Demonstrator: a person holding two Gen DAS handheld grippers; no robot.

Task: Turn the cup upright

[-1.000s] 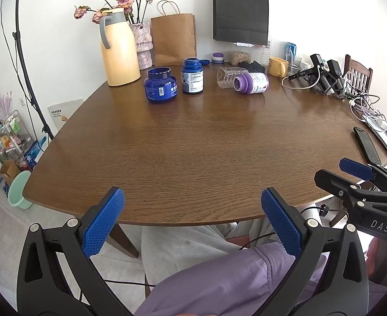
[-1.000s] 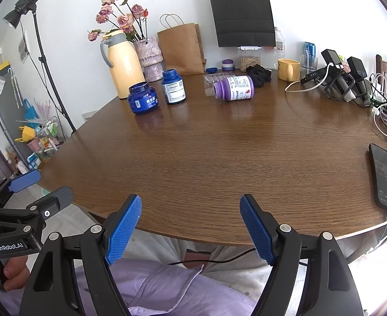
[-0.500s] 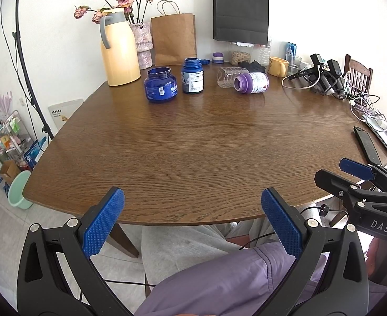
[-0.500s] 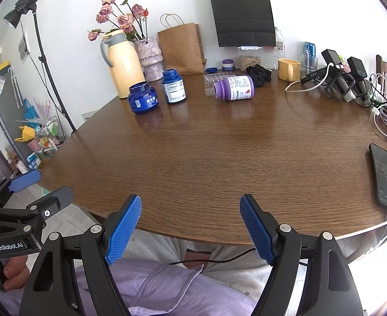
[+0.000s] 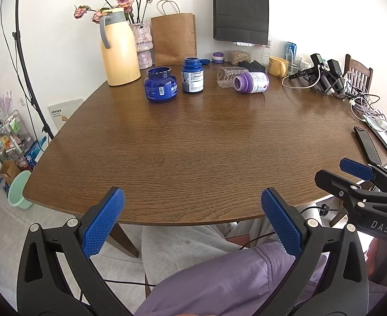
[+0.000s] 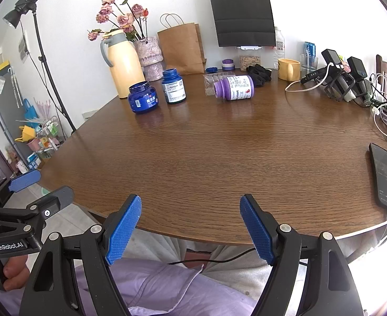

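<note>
Lying on its side in the upper middle of your left wrist view, the purple bottle (image 5: 251, 82) points its open mouth toward you, long axis running roughly left to right. It has a white printed label and touches a clear plastic container (image 5: 229, 75) just behind it. Your left gripper (image 5: 192, 220) and right gripper (image 6: 190, 226) both hang at the table's (image 5: 193, 144) near edge, jaws spread wide, holding nothing.
</note>
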